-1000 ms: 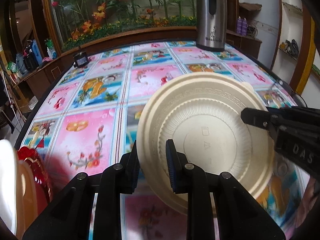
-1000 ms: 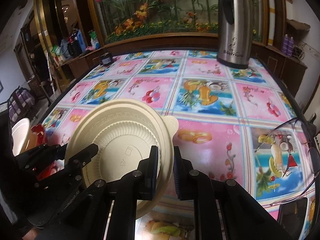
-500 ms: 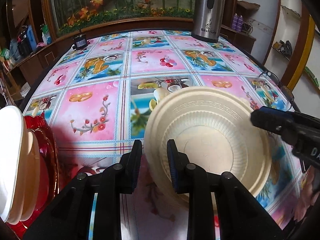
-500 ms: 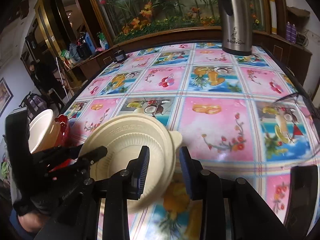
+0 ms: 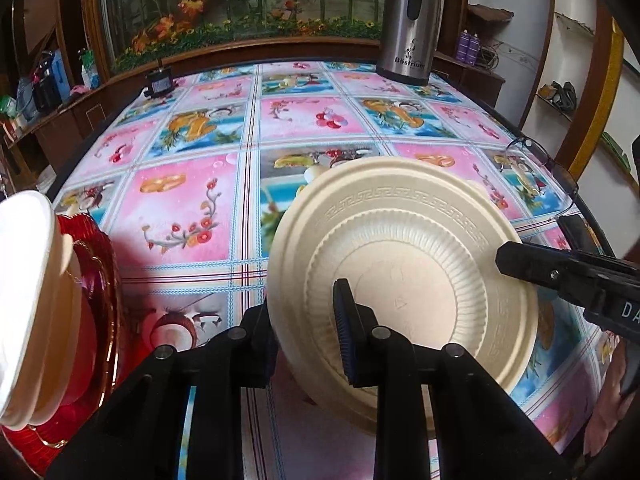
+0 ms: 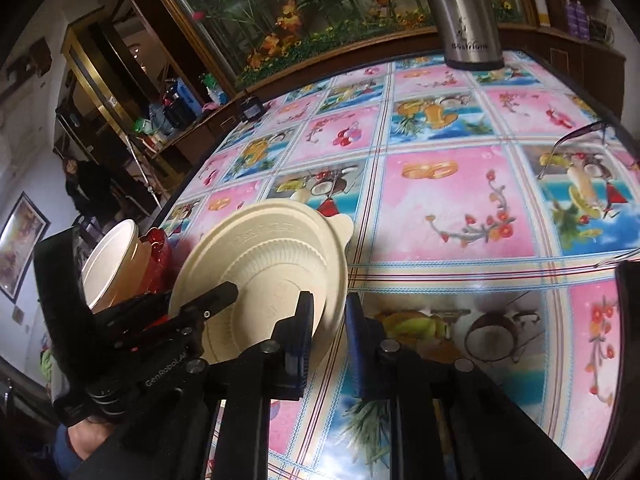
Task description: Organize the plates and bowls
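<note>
A cream plastic plate (image 5: 404, 256) hangs tilted above the table, underside toward the left wrist camera. My left gripper (image 5: 306, 316) is shut on its near-left rim, one finger on each face. My right gripper (image 6: 326, 320) is shut on the opposite rim of the same plate (image 6: 264, 264); it shows in the left wrist view as a black finger (image 5: 560, 272) at the plate's right edge. At the left stand cream bowls (image 5: 28, 300) stacked on a red plate (image 5: 100, 304), which also show in the right wrist view (image 6: 112, 260).
The table (image 5: 188, 200) has a pink and blue fruit-pattern cloth. A steel thermos jug (image 5: 410, 24) stands at the far edge. Eyeglasses (image 5: 540, 164) lie near the right edge. A small black device (image 5: 159, 82) sits at the far left.
Both grippers carried the plate back toward the near edge and left, closer to the bowl stack. The right gripper's jaws look narrower on the rim than half a second ago.
</note>
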